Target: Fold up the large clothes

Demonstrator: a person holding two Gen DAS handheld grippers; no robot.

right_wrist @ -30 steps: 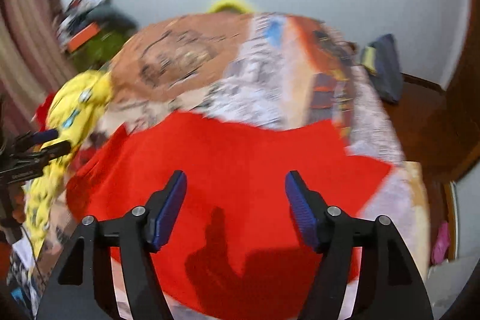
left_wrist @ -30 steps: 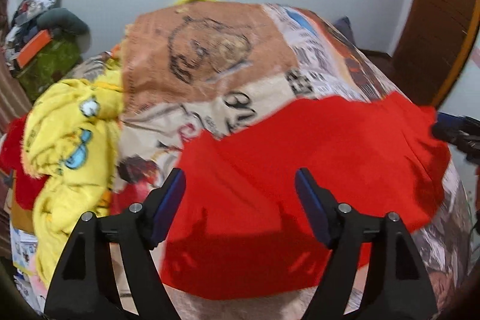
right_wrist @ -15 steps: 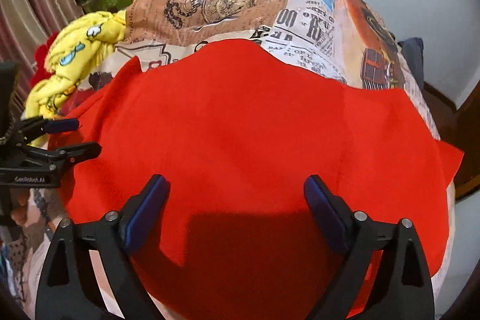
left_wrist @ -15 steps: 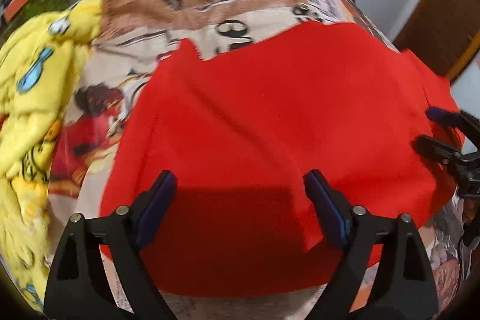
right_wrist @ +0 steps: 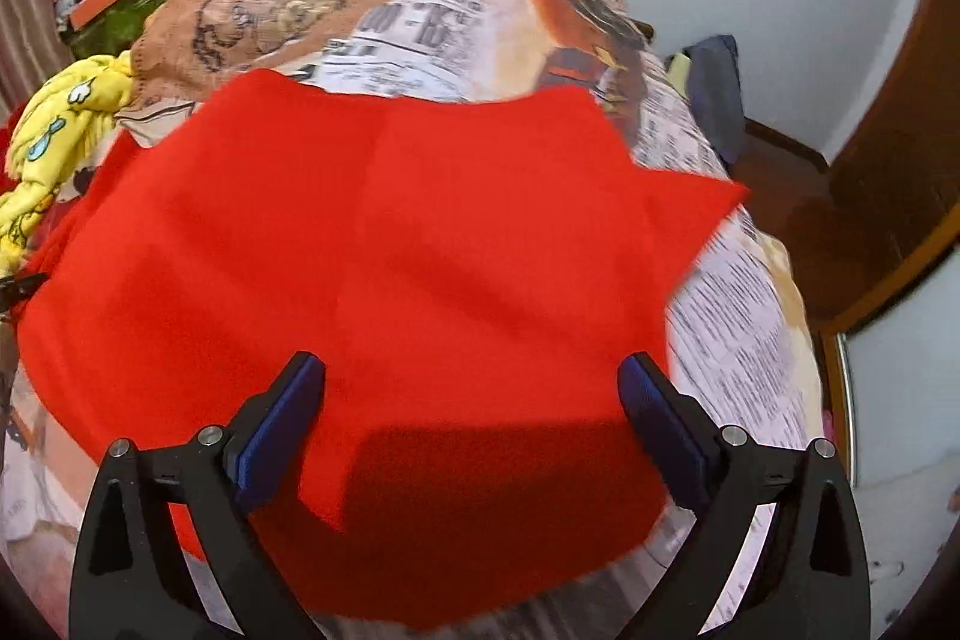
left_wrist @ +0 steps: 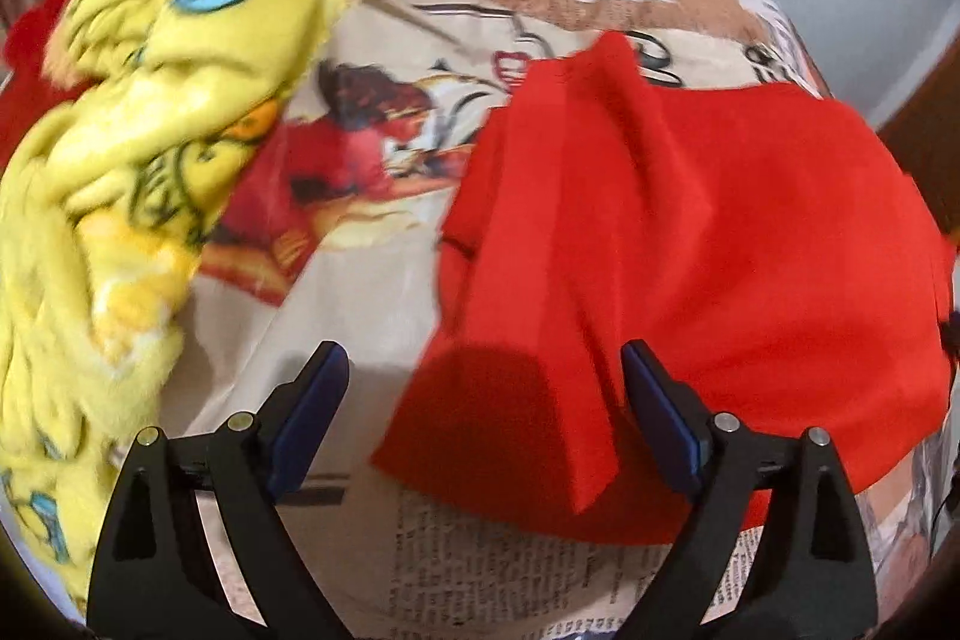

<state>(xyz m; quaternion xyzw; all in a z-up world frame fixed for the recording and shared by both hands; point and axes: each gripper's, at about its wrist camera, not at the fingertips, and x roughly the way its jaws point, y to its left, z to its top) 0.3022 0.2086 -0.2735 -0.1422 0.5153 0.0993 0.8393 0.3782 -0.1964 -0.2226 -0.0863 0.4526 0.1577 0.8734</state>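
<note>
So the red garment [right_wrist: 420, 250] is spread over the near half of the bed [right_wrist: 738, 340], on top of that comic and newspaper print bedsheet [left_wrist: 420, 40], and neither hand-held gripper has a hold of it. The left hand-held gripper [left_wrist: 483, 421] is wide open, hovering over the garment's near left corner, where the cloth has bunched into a ridge and a flap [left_wrist: 510, 430] lies partly between its blue pads [left_wrist: 309, 415]. The right hand-held gripper [right_wrist: 471, 424] is also spread open with nothing in it, above the near middle to right of the fabric. I'd guess the step in hand is picking up the near edge to start a fold. To do it well, I'd get the left one onto that loose corner flap, pinching through every layer so it doesn't peel apart, and set the right one on the matching near right edge so both lift evenly. That ridge on the left should get tugged flat first or the fold comes out crooked. The yellow cartoon print blanket [left_wrist: 150, 130] piled to the left is close, so keep the left one from snagging it.
</note>
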